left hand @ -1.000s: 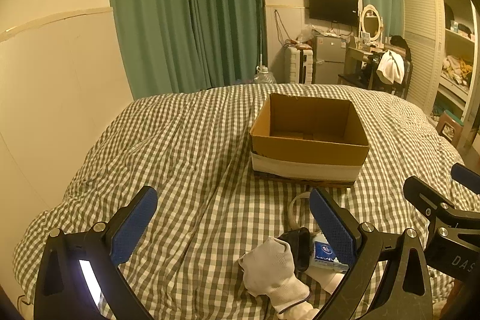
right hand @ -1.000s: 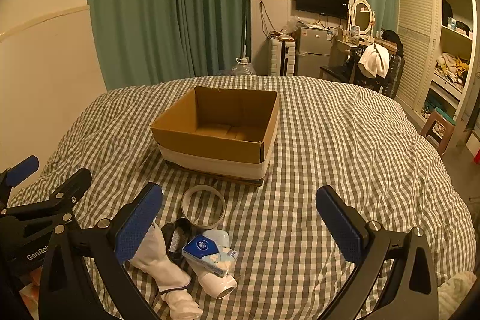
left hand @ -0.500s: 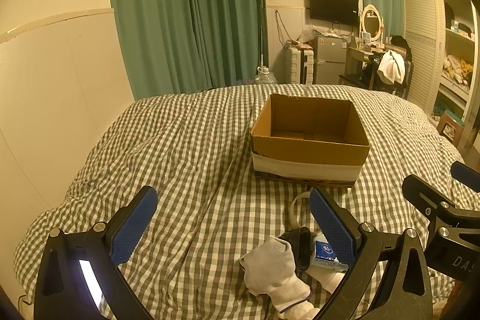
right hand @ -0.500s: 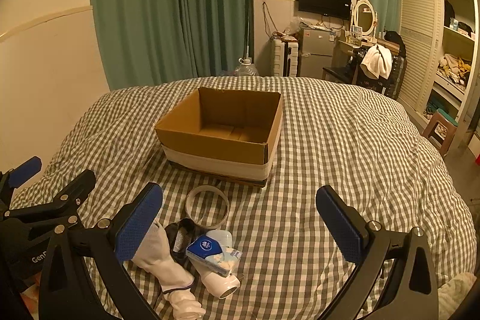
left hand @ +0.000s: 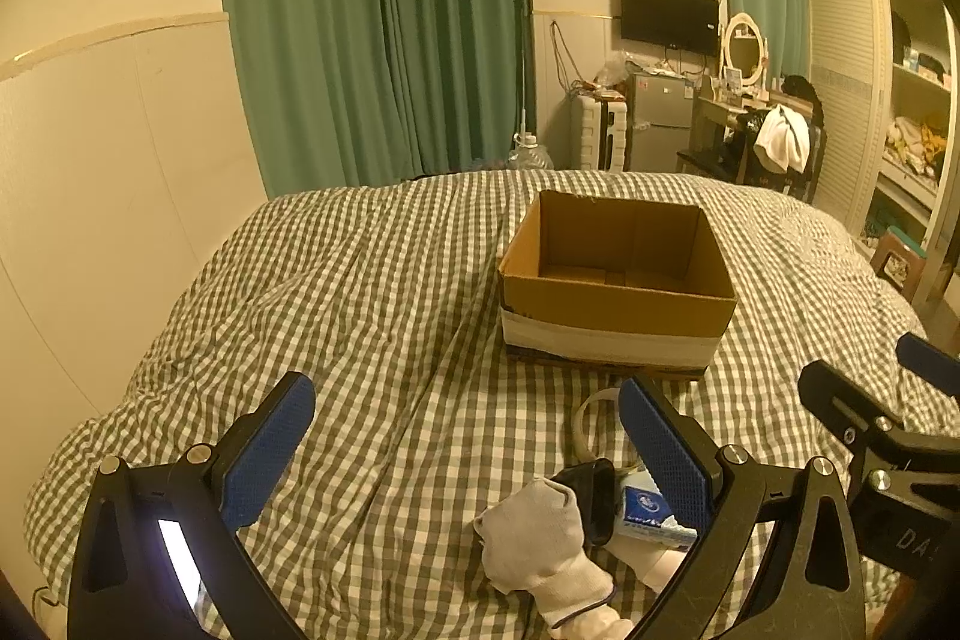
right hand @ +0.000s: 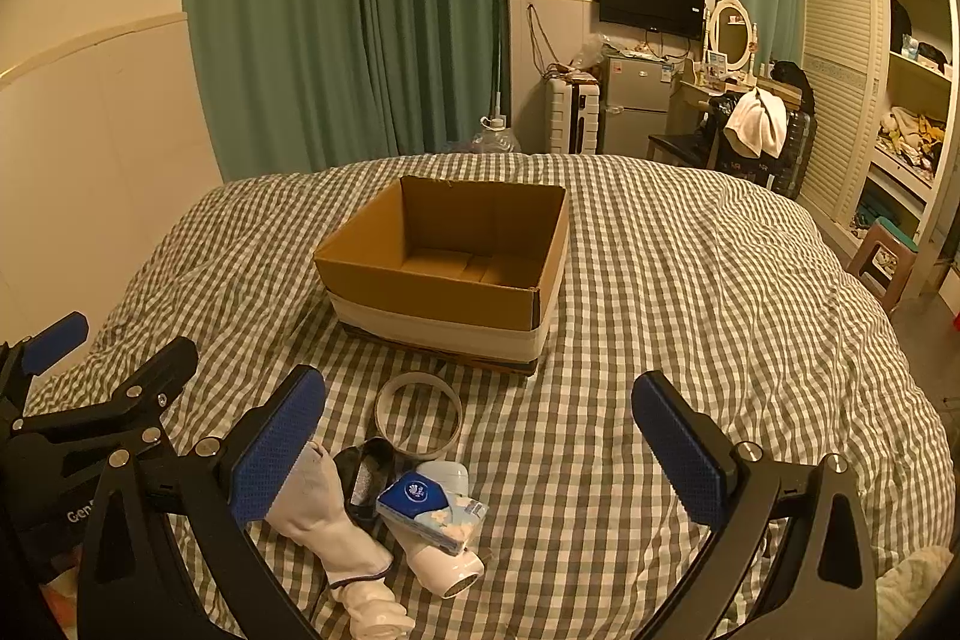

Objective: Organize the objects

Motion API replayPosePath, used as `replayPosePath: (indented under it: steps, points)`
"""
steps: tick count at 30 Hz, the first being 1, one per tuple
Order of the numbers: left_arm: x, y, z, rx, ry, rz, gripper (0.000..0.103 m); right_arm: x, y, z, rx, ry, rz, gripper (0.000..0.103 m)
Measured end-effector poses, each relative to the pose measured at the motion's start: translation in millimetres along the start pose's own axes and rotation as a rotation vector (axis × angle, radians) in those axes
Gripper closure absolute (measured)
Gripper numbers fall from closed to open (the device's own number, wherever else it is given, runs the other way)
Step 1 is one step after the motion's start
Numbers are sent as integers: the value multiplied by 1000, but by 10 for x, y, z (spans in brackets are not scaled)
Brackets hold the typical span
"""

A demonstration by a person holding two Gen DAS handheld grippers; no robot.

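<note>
Left gripper (left hand: 465, 451) and right gripper (right hand: 480, 445): both spread wide, holding nothing, hovering above the checked bed (right hand: 690, 292). Open cardboard box (right hand: 447, 268) mid-bed. Just before it, a tape ring (right hand: 419, 415). Nearer, clustered and touching: white glove (right hand: 327, 520), black item (right hand: 366, 478), blue tissue pack (right hand: 429, 511), white bottle (right hand: 444, 565).

Both wrist views set low over the near end of the checked bed (right hand: 690, 280), facing forward toward the green curtains (left hand: 384, 22). Left view offset left, right view offset right, side by side. Shared: cardboard box (left hand: 615, 280) (right hand: 450, 268) mid-distance, small clutter pile (right hand: 390, 496) close below.
</note>
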State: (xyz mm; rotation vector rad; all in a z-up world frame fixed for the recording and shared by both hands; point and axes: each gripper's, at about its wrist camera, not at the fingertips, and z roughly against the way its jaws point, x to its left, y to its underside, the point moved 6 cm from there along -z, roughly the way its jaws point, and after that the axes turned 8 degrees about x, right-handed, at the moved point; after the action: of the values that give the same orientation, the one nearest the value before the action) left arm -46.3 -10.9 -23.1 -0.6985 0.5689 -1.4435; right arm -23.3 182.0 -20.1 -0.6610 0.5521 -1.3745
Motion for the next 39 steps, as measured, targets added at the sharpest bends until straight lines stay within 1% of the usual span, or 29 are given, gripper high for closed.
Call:
replayPosePath:
  steps: [7,14,29,35,39]
  points:
    - [3,-33,6,-7,-8,-6,0,32,-32,20,-8,-7,4,0]
    - [-14,-6,-26,6,-9,-11,0,24,-14,-1,1,-14,6,0]
    - [-23,228,-261,64,-21,-13,0,24,90,-163,44,-16,13,1]
    - [-43,379,-429,96,-39,-35,0,32,231,-343,96,-23,6,1]
    - [-58,509,-565,133,-34,-46,0,17,351,-502,141,-22,-4,1]
